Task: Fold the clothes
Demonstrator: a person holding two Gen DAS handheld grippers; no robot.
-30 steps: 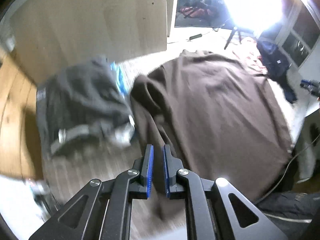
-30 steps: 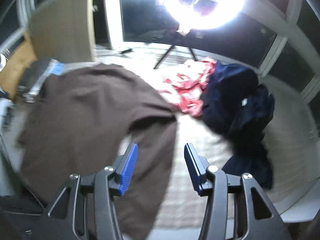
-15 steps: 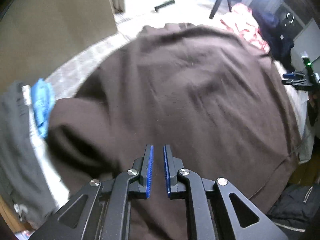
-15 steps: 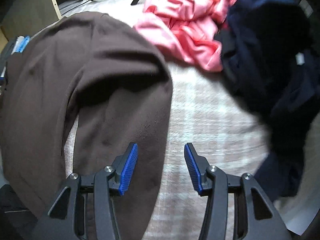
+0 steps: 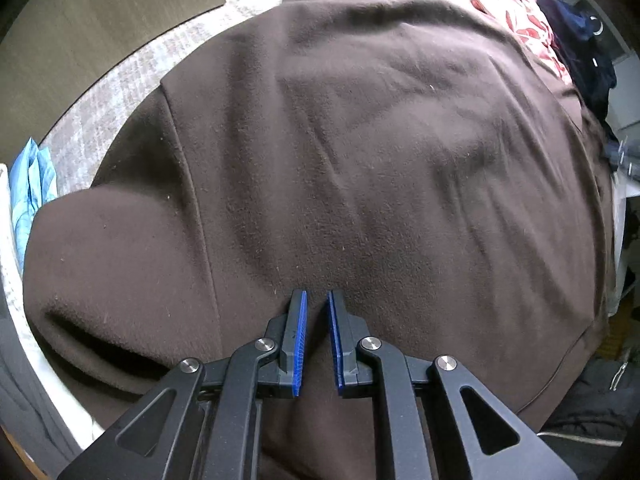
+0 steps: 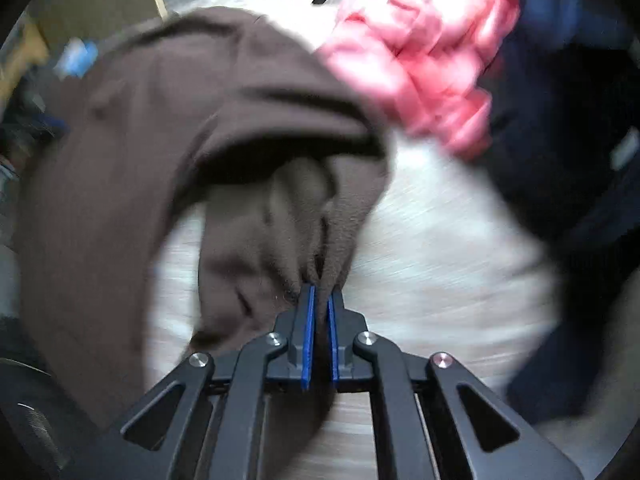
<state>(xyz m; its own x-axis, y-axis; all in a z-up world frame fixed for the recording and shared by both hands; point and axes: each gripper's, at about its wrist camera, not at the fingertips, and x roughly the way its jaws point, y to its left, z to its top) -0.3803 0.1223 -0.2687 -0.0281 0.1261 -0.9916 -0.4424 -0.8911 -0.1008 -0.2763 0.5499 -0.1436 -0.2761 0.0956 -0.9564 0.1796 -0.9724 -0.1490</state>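
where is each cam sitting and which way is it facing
Left wrist: on the left gripper, looking down its fingers onto the brown garment; its nearly closed jaws show.
Right wrist: on the right gripper, looking steeply down; jaws pinch a brown sleeve.
Shared: brown garment, pink clothing, dark blue clothing.

Your left gripper (image 5: 317, 300) points down at a brown fleece garment (image 5: 360, 152) spread ahead of its fingers (image 5: 299, 336). The blue-padded fingers stand close together with a narrow gap, their tips at the cloth. Left of the fingers lies a light blue cloth (image 5: 32, 188); far ahead to the right, a red-patterned garment (image 5: 520, 20) beside dark navy clothing (image 5: 580, 40).
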